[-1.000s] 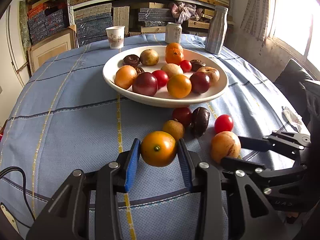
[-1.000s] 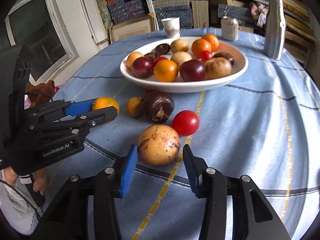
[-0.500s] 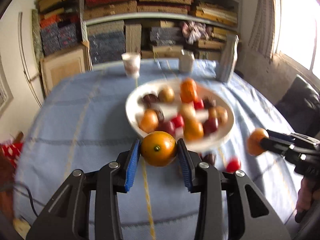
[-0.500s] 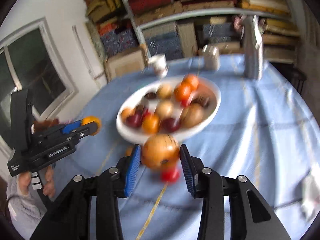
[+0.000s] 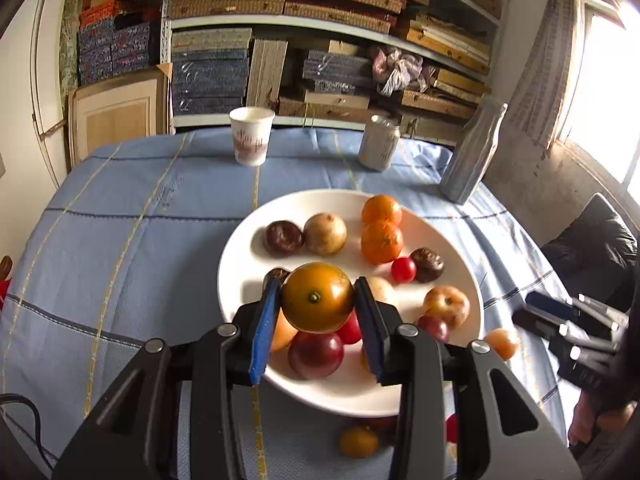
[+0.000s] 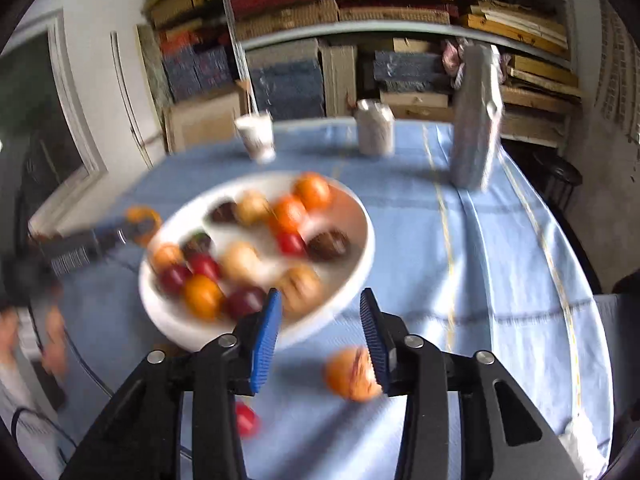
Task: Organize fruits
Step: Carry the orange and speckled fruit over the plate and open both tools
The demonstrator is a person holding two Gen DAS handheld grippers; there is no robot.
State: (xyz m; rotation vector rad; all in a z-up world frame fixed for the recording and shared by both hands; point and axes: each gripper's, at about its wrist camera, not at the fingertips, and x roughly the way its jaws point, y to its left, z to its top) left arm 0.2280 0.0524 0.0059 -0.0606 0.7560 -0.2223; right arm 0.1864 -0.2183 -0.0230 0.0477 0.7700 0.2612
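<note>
Left tool [image 5: 317, 307] gripping orange fruit [image 5: 317, 297], right tool [image 6: 320, 330] opening (nothing between), blue tablecloth [image 5: 132, 220], cluttered shelves [image 5: 320, 40]

free: bare cloth [image 5: 132, 240] left of plate [image 5: 248, 240] | blocked: cup [image 5: 251, 135], can [image 5: 378, 143], bottle [image 5: 474, 152] behind plate

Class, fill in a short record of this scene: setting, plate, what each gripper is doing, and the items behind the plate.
Setting: table under a blue tablecloth
Plate: white plate, holding mixed fruit
Left hand: left gripper shut on an orange fruit, over the plate
Right hand: right gripper, jaws opening, nothing between them; a blurred tan fruit shows beside one finger
Behind plate: paper cup, drink can, silver bottle
</note>
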